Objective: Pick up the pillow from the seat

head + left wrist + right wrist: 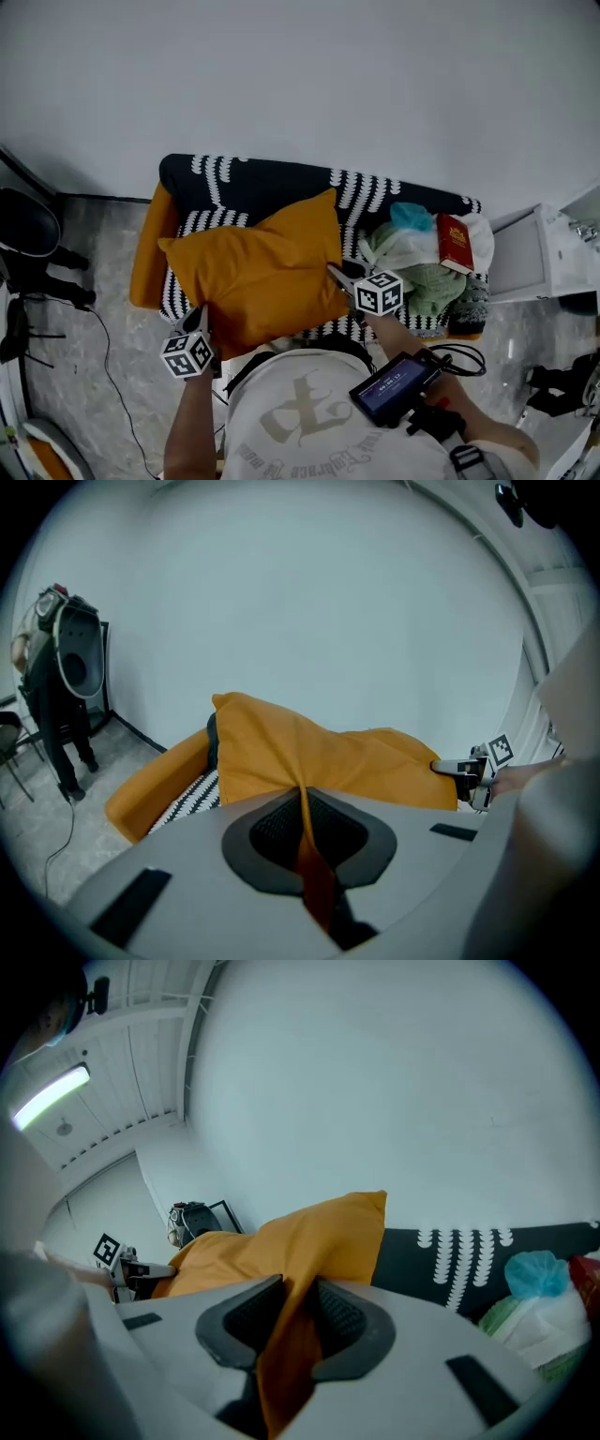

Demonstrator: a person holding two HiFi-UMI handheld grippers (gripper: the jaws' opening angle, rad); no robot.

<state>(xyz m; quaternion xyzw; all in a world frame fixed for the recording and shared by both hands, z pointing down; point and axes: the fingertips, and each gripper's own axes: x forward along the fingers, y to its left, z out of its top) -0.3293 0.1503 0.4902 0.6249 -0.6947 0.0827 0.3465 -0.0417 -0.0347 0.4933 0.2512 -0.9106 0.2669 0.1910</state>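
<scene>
Pillow [267,272] over the seat [246,178], its edges clamped in left gripper [201,317] and right gripper [336,272] jaws

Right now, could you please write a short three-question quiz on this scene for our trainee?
1. True or false: the left gripper and the right gripper are each shut on the pillow.
2. What lies on the clothes at the right end of the seat? A) red book B) mug C) shoe
3. Fill in: the pillow's colour is ____.
Key: 1 true; 2 A; 3 orange.
</scene>
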